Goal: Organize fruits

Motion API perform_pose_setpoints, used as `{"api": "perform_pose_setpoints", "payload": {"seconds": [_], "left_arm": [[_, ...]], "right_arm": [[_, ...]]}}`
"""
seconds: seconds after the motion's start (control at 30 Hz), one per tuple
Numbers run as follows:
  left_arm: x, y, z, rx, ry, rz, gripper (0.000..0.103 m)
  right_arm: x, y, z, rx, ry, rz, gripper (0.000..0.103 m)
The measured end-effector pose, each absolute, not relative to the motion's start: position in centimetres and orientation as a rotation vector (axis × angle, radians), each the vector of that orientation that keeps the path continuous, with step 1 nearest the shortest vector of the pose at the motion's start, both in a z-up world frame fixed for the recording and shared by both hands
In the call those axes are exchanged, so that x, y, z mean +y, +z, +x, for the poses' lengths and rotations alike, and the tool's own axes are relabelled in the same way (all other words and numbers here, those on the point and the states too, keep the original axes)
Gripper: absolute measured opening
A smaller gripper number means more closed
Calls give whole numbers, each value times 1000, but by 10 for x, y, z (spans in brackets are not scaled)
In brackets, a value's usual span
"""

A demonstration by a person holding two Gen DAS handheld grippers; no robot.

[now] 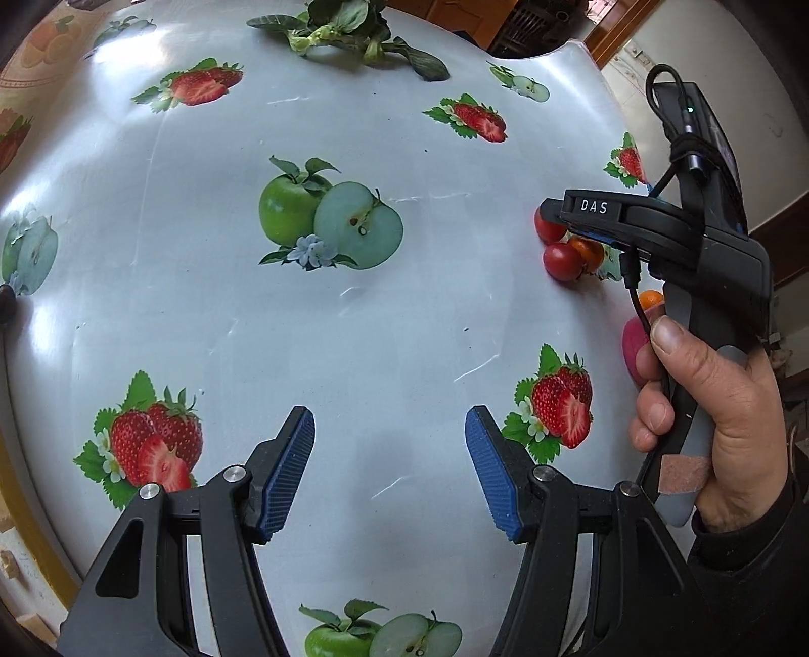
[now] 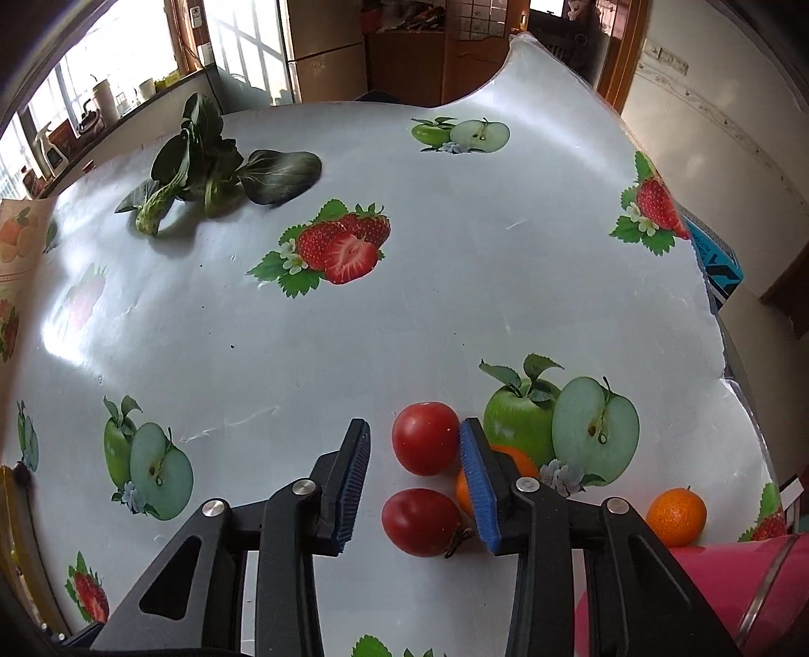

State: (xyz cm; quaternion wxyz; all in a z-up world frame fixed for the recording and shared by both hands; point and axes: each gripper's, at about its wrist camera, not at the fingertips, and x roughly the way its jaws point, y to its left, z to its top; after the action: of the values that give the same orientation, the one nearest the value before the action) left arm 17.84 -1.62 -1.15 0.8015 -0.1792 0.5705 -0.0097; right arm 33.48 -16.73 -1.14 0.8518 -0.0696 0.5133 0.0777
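Two red tomatoes lie on the fruit-print tablecloth: a far one and a near one with its stem to the right. An orange sits half hidden behind my right gripper's right finger; a second orange lies further right by a pink container. My right gripper is open, its fingers straddling the tomatoes just above them. My left gripper is open and empty over bare cloth. In the left wrist view the right gripper's body covers the tomatoes.
A bunch of dark leafy greens lies at the table's far left, also in the left wrist view. The table's right edge drops off beside a blue box. Cabinets and a windowsill stand behind.
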Motion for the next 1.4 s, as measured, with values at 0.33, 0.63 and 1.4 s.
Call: {"api": "perform_pose_setpoints", "payload": {"seconds": [0.33,0.63,1.4], "left_arm": [[-73,-19,230,1231,-125,-324,61],[-110,-29,276,1229,-157,-311,61],[-100,-26,258,1208,-148,-237,32]], "right_arm": [[-204,72,249,924,316,8,25],[-238,104,187,897,365,99,25],[-258,90,130,971,369,149,17]]}}
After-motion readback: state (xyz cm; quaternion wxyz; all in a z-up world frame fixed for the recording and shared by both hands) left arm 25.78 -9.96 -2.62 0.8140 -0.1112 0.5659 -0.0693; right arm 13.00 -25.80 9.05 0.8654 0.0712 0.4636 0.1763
